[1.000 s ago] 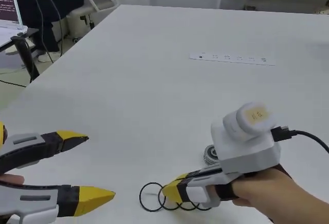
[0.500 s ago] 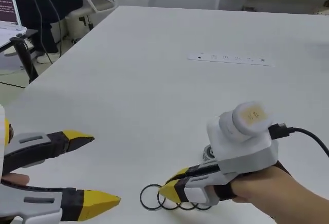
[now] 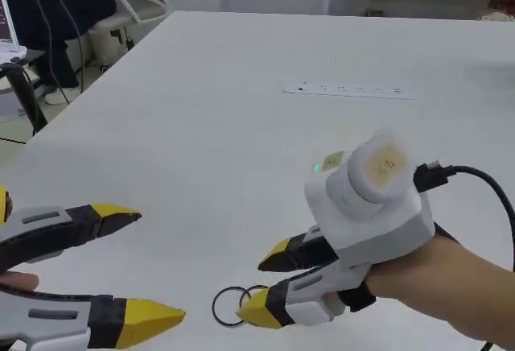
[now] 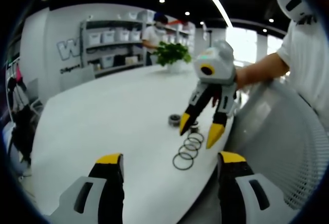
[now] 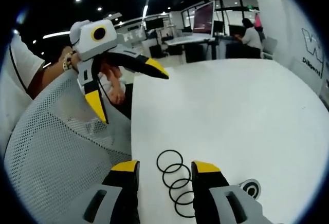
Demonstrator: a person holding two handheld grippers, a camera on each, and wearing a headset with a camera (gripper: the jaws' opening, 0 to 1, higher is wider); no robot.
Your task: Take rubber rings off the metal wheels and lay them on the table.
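Four rubber rings (image 5: 174, 168) lined on table (image 5: 231, 116), between right gripper (image 5: 165, 166) tips

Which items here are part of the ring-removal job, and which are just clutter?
Job: four black rubber rings in a row on the white table; small round metal wheel beside them.
Lying about: long white power strip; green potted plant; white mesh chair.

White power strip (image 3: 348, 90), potted plant (image 4: 172, 54), monitor (image 5: 203, 18), mesh chair back (image 5: 56, 147)

Four black rings (image 5: 175, 183) beside metal wheel (image 5: 251, 188)
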